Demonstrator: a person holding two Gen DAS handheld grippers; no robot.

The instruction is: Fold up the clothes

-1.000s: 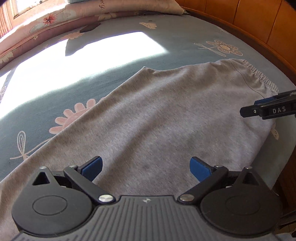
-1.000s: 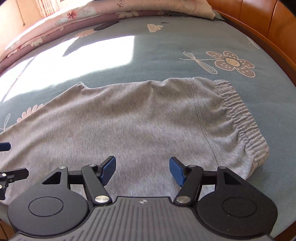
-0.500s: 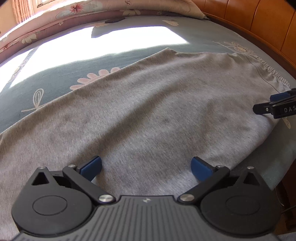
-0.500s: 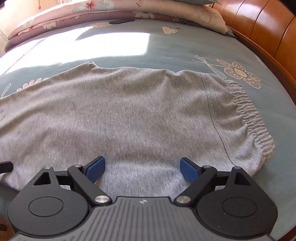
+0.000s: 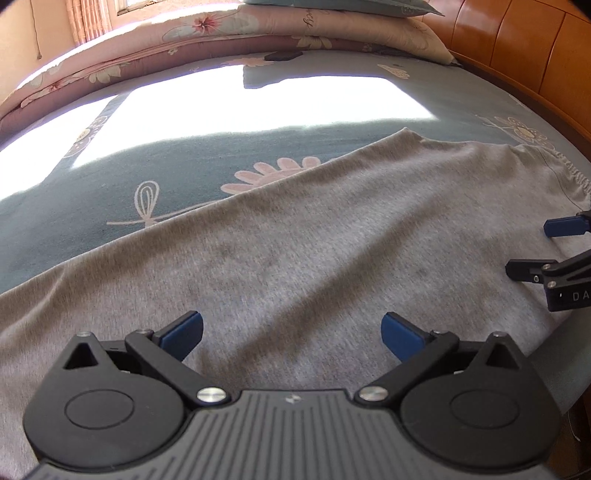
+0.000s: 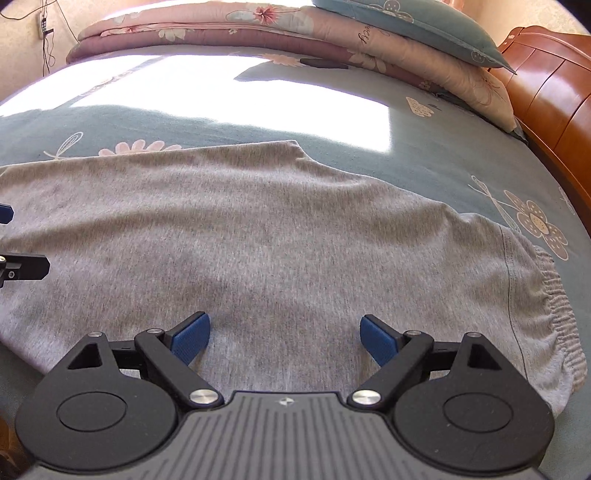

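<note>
Lying on the bed (image 6: 229,122): 1 grey garment (image 6: 280,236), 1 quilt (image 6: 229,29), 1 pillow (image 6: 417,22); 2 grippers (image 6: 284,334) (image 5: 291,338) hovering over it.

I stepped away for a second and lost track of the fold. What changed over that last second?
The right gripper opened wider and is empty. Both it and the left gripper slid sideways along the near edge of the gray pants, toward the legs. Nothing was grasped. The pants stay flat on the bedsheet, and the left gripper stayed open.

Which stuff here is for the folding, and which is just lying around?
For the folding:
- grey trousers
- left tool, open
- right tool, open

Just lying around:
- folded quilt
- pillow
- small dark object
</note>
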